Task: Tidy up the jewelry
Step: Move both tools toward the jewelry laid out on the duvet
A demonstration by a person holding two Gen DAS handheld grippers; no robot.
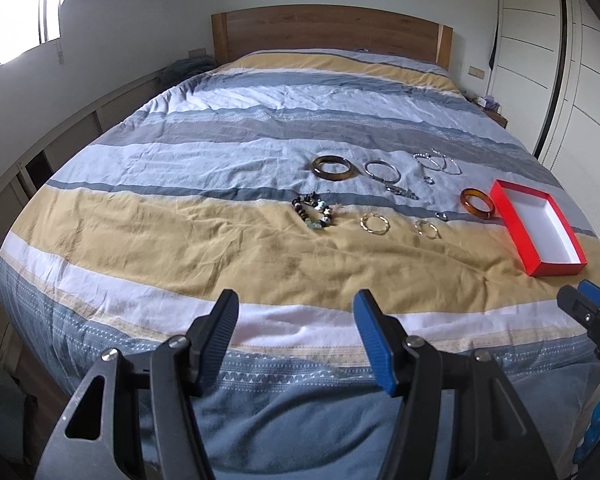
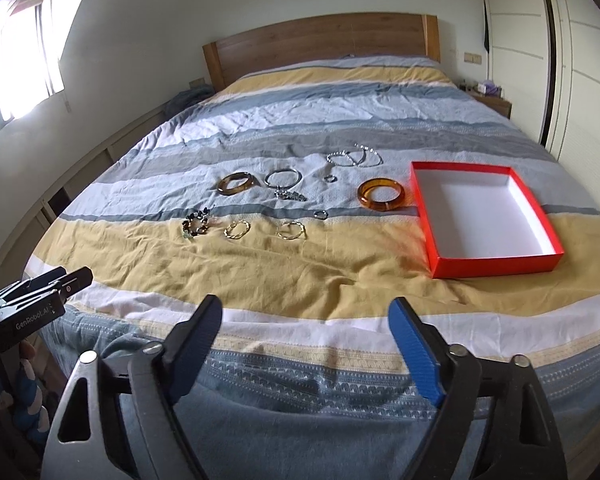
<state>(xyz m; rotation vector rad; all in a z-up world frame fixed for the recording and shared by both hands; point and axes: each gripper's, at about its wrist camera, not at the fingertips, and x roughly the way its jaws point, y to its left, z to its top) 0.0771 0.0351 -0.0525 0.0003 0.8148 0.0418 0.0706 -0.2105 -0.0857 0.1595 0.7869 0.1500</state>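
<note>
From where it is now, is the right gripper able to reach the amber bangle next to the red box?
Probably yes. The right gripper is open and empty, the amber bangle lies flat beside the red box, and only bare bedcover lies between them.

A striped bed (image 2: 284, 280) is seen — on it are laid bangles (image 2: 381, 194), bracelets (image 2: 237, 229), rings (image 2: 320, 214) and a red box (image 2: 496, 267).
</note>
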